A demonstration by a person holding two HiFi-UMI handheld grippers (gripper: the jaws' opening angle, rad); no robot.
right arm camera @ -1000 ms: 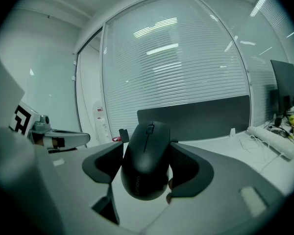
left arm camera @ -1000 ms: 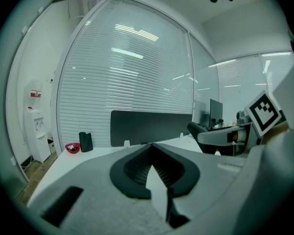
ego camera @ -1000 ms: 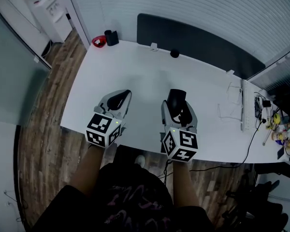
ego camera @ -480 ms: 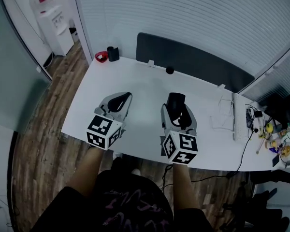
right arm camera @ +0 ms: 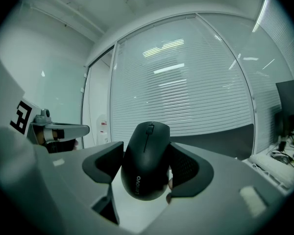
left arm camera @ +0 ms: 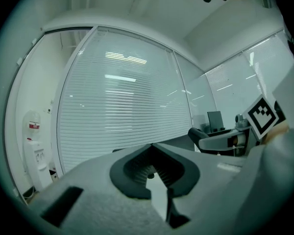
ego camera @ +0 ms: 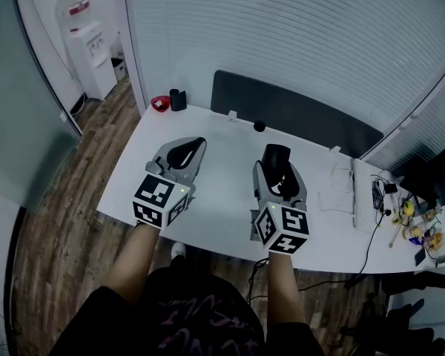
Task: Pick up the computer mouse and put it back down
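The computer mouse (right arm camera: 146,156) sits between the jaws of the right hand-held gripper (ego camera: 277,167), pinched across its 2 long flanks. Its nose and scroll wheel point away from the camera and it rolls slightly to one side. From the head view it appears to hang clear of the white bench (ego camera: 222,188), above the near half of it, though how clear cannot be told. The left hand-held gripper (left arm camera: 152,147) is pressed together with nothing in it, its tips meeting at a point. It hovers beside the right one, well apart from the mouse.

The mouse looks like a small, light, rigid plastic shell – no give and little weight to fight. The awkward part is the shape. The flanks are smooth and curve inward toward the belly, so a squeeze placed too high or too low could push it out of the grip. The ribbed pads have it near the widest part of the body, behind the buttons, and that seems the right place – firm on the sides, nothing bearing on the wheel or the keys. Because it already sits a little askew, I would level it first, so that it comes down flat on its underside and not on an edge.
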